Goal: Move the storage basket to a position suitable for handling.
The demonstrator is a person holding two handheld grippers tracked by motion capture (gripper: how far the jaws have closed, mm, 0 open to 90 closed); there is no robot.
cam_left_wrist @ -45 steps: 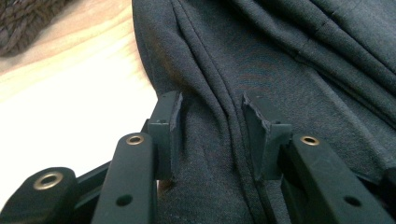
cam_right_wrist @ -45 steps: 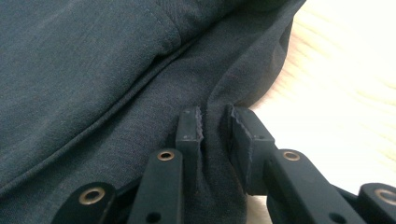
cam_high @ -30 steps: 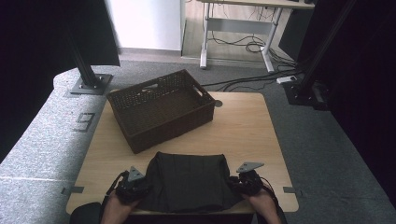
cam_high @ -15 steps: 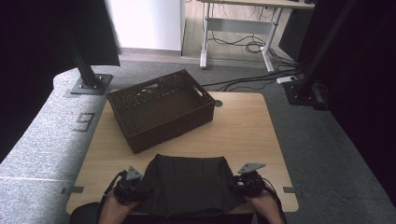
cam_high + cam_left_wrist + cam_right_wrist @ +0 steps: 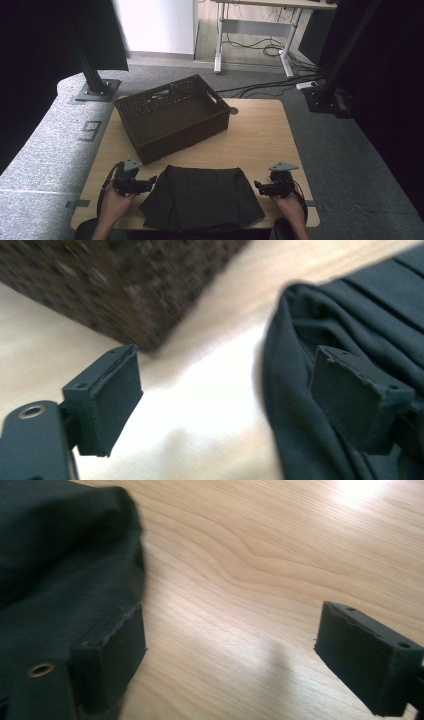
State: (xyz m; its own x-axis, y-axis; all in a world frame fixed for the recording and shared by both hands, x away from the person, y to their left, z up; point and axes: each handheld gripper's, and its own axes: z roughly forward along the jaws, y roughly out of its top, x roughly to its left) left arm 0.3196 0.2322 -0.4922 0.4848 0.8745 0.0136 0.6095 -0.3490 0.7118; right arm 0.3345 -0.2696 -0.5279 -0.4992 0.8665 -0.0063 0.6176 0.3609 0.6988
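place: lab/office | signs: desk frame, floor cables, stand bases

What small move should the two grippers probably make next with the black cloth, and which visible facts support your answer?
Probably bring both grippers back in to regrip the black cloth for another fold or a lift toward the basket. The left gripper and right gripper have just been opening; each stands open beside a side edge of the cloth with bare table between its jaws, and the cloth lies flat.

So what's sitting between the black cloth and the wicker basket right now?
Nothing: in the high view a bare strip of wooden table separates the black cloth from the wicker basket. The left gripper view shows the same bare gap.
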